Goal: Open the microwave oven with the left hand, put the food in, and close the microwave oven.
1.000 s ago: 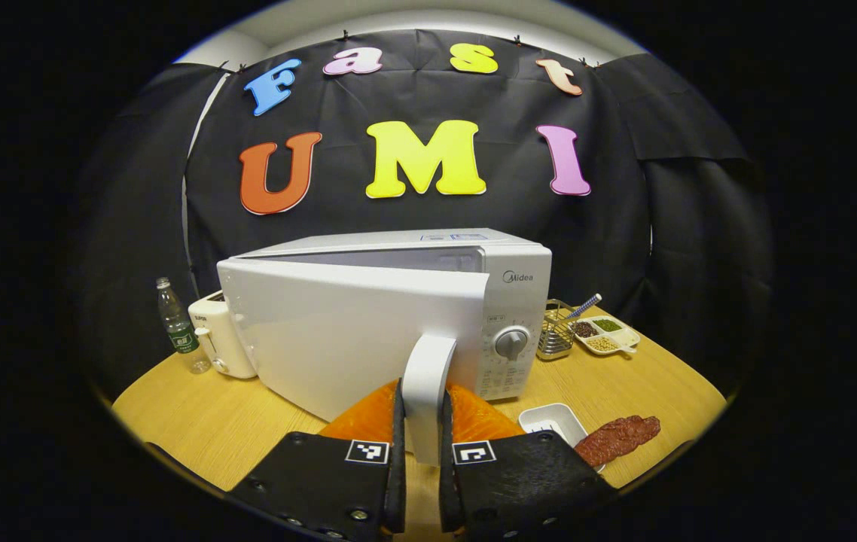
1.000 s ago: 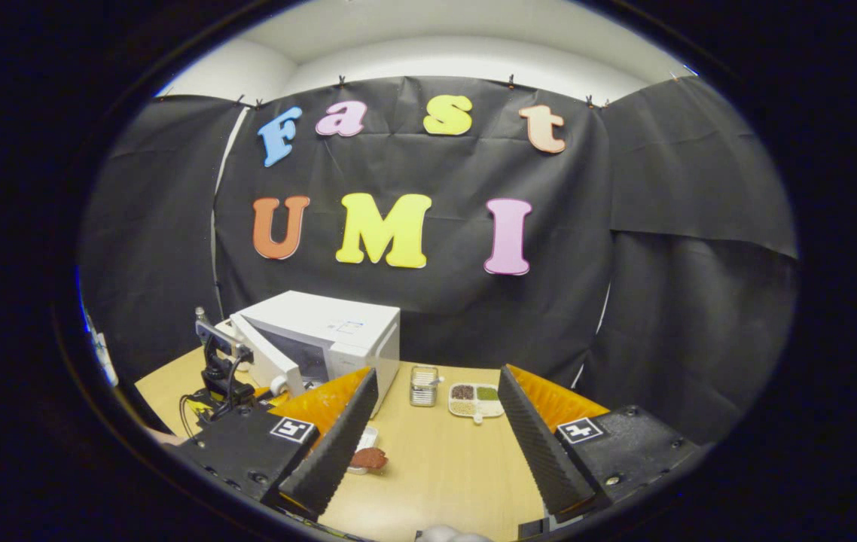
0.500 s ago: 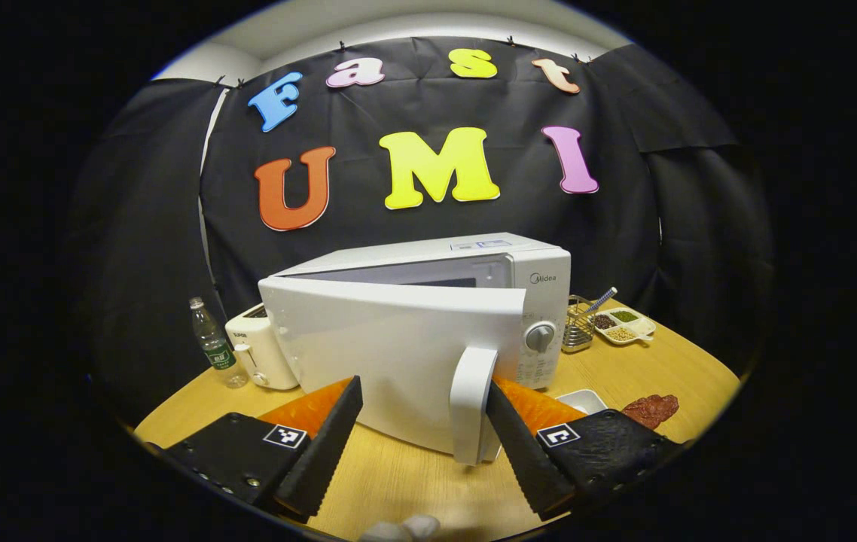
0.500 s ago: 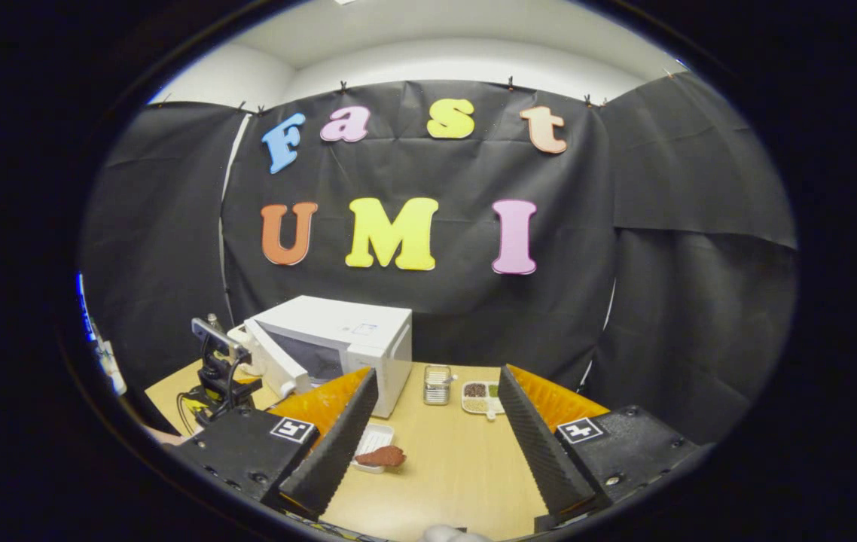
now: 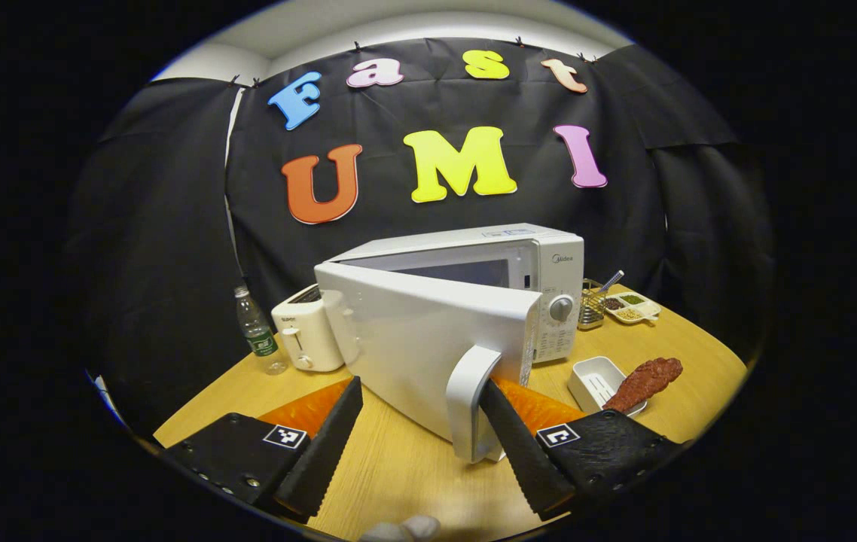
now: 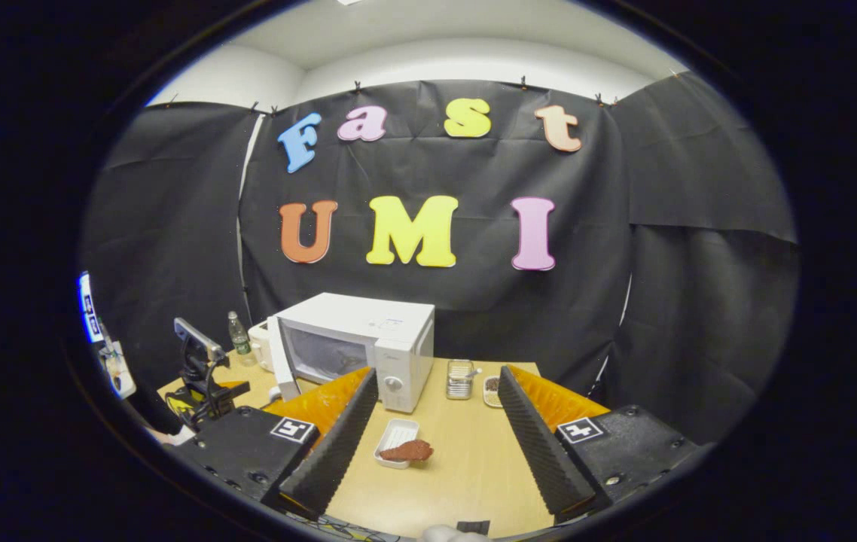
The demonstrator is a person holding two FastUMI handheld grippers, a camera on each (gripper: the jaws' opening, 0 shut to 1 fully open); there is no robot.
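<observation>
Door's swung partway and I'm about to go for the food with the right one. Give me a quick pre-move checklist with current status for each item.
1. Microwave door open enough to load: cannot tell; it stands ajar, and the cavity opening looks only partly exposed in the right gripper view.
2. Left hand-held gripper released from the door handle: ok; fingers spread, though one finger sits right beside the handle.
3. Right hand-held gripper ready to grasp: ok; open and holding nothing.
4. Food reachable: ok; the brown piece lies across the rim of the white tray, ahead between the fingers.
5. Path over the table to the food: ok.
</observation>
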